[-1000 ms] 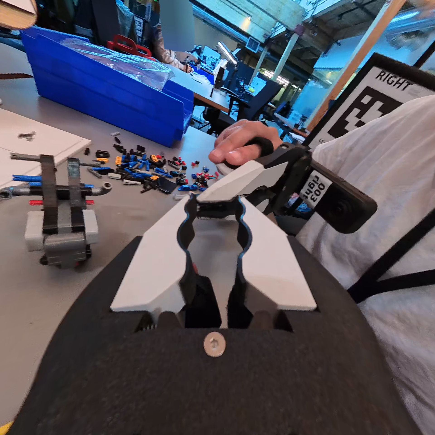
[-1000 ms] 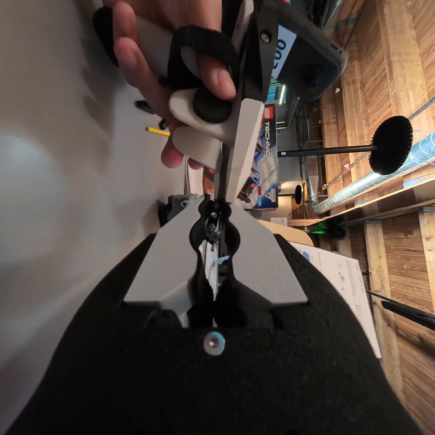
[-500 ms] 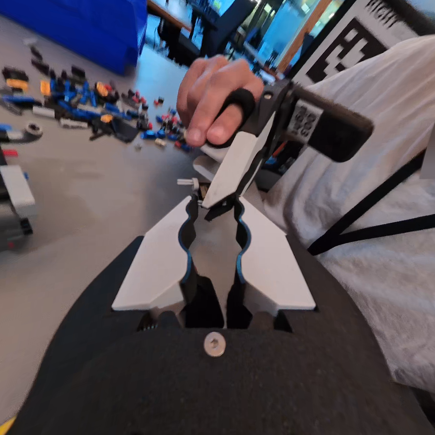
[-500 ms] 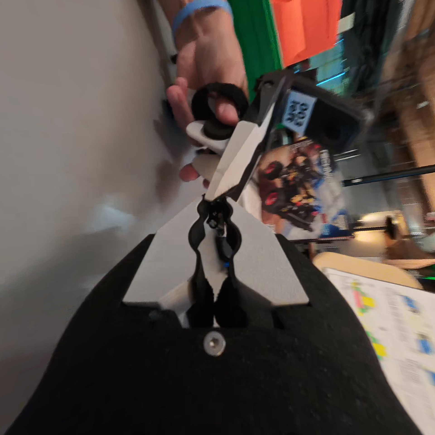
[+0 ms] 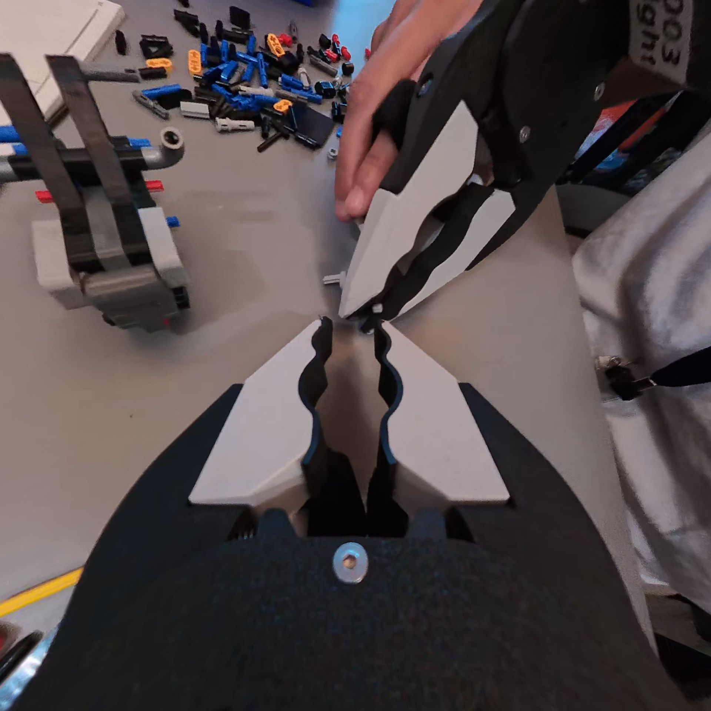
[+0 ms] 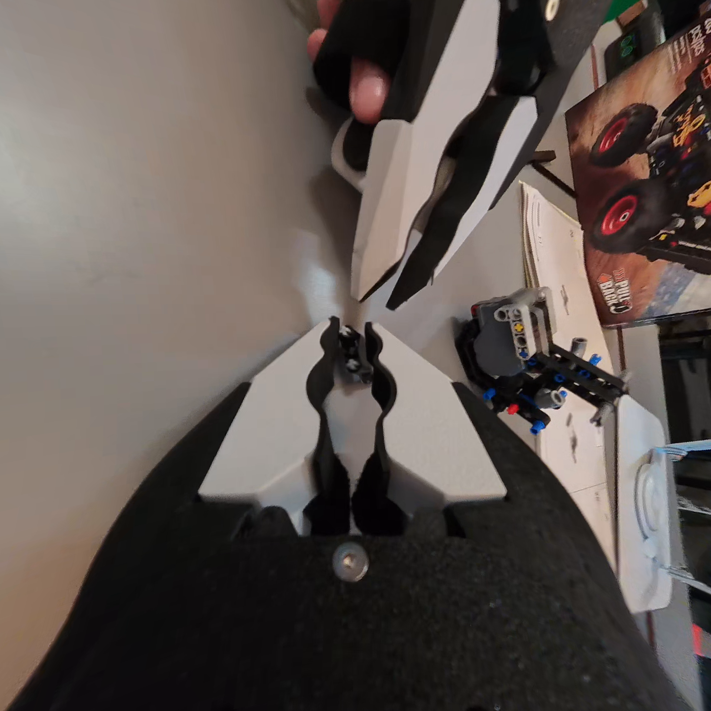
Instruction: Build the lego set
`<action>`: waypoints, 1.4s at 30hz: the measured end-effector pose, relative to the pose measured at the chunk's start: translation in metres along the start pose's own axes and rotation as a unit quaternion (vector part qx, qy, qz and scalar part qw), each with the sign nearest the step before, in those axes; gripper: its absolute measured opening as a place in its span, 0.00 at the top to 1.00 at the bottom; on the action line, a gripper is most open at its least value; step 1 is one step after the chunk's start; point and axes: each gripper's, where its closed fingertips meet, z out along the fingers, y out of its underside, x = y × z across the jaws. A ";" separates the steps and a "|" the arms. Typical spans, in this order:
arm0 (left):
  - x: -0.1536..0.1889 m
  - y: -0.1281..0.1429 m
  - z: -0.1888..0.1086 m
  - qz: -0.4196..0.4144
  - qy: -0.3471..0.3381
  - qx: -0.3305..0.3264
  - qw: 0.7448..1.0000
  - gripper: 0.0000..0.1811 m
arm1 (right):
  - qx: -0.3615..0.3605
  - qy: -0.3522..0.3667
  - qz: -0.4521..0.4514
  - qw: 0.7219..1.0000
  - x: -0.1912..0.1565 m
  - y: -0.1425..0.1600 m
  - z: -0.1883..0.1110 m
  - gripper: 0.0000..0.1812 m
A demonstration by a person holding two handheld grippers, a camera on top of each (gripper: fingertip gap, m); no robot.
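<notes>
My left gripper (image 5: 352, 326) is open and empty, just above the grey table. My right gripper (image 6: 351, 325) is shut on a small dark grey and black lego piece (image 6: 352, 361). In the left wrist view the right gripper (image 5: 361, 313) comes down from the upper right, tip to tip with my left fingers, and a light grey pin (image 5: 333, 277) sticks out beside it. In the right wrist view the left gripper (image 6: 377, 304) points down at my right fingertips. The half-built grey and black lego model (image 5: 107, 246) stands on the table to the left, and it also shows in the right wrist view (image 6: 538, 358).
A pile of loose blue, black, orange and red lego parts (image 5: 250, 80) lies at the back of the table. The lego box (image 6: 646, 173) and an instruction booklet (image 6: 550, 250) lie beyond the model. A person's white-sleeved arm (image 5: 646, 307) is at the right. The tips of both grippers are at nearly the same place.
Both grippers have tilted down toward the table. The right gripper's tip, earlier between my left fingertips, now sits just ahead of them. The right gripper still holds its small piece.
</notes>
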 end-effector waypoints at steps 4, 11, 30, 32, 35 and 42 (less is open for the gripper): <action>-0.001 0.002 0.002 0.040 -0.022 -0.009 0.999 0.90 | 0.022 -0.049 0.066 0.996 -0.007 -0.008 -0.002 0.85; -0.007 -0.005 0.001 0.097 -0.074 0.009 0.992 0.90 | 0.117 -0.045 0.221 0.967 0.059 -0.011 -0.053 0.83; -0.070 -0.033 -0.044 -0.014 -0.216 0.133 0.967 0.82 | -0.081 0.203 0.429 0.877 0.158 0.181 -0.067 0.80; -0.068 -0.033 -0.043 -0.028 -0.198 0.135 0.970 0.83 | -0.076 0.199 0.429 0.878 0.158 0.180 -0.066 0.80; -0.065 -0.035 -0.044 -0.023 -0.186 0.142 0.972 0.84 | -0.053 0.209 0.423 0.880 0.162 0.175 -0.067 0.84; -0.061 -0.034 -0.040 0.015 -0.198 0.128 0.972 0.84 | -0.050 0.209 0.425 0.879 0.164 0.179 -0.069 0.84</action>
